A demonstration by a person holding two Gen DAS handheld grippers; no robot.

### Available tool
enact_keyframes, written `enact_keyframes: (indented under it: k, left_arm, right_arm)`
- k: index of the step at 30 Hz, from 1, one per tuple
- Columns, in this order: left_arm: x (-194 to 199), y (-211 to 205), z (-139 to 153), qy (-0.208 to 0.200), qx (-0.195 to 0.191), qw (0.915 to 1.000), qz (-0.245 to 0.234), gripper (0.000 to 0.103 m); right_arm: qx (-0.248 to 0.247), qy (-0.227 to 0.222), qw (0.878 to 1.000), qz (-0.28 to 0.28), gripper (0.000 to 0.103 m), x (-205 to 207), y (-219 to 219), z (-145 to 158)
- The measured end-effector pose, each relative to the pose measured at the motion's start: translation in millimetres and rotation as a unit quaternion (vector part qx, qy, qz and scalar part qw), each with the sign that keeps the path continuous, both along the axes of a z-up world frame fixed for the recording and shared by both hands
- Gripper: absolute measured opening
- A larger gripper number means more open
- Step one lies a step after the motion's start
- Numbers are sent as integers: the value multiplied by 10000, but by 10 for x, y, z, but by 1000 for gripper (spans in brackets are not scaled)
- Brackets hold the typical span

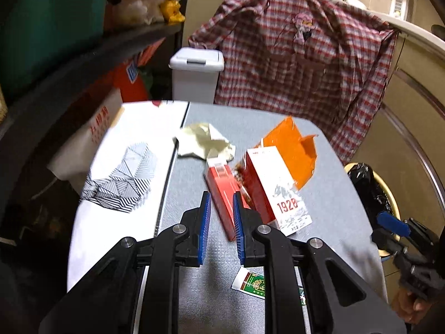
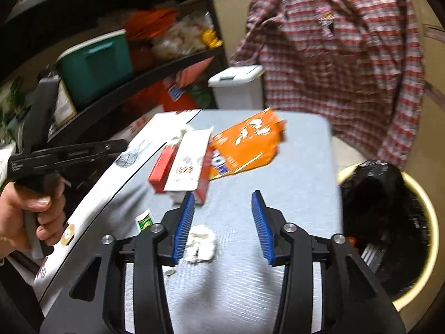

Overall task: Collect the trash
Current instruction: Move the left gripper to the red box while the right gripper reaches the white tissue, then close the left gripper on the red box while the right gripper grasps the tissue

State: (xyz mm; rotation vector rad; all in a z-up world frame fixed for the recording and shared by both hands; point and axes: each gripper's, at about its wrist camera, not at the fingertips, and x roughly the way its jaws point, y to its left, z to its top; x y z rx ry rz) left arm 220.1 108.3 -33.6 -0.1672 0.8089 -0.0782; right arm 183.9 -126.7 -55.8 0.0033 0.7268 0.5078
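Ribbed grey table [image 2: 292, 167]; crinkled orange wrapper [image 2: 247, 144], crumpled white tissue [image 2: 200, 243].

A slim red carton [image 1: 222, 194] lies flat on the grey bench [image 1: 333, 200], touching a red-and-white box marked 1928 [image 1: 275, 186] beside it. Behind the two, a torn orange snack bag [image 2: 247, 144] sprawls open. A crumpled cream paper [image 1: 204, 140] sits farther back, a small white tissue wad [image 2: 200, 244] at the near edge, and a green-printed sachet [image 1: 250, 281] lies flat nearby.
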Motion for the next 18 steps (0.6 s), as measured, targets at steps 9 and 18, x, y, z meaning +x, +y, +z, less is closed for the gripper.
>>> enact_keyframes:
  k: [9,18]
  left_arm:
    - [187,-106,-283,276,-85,9996,57,47]
    - [346,-198,-531,615,-264,9977,115,49]
  right_arm:
    - [-347,566,9972,351,51,124,279,-395]
    - [-551,726,9949,425,51,127,325,-516]
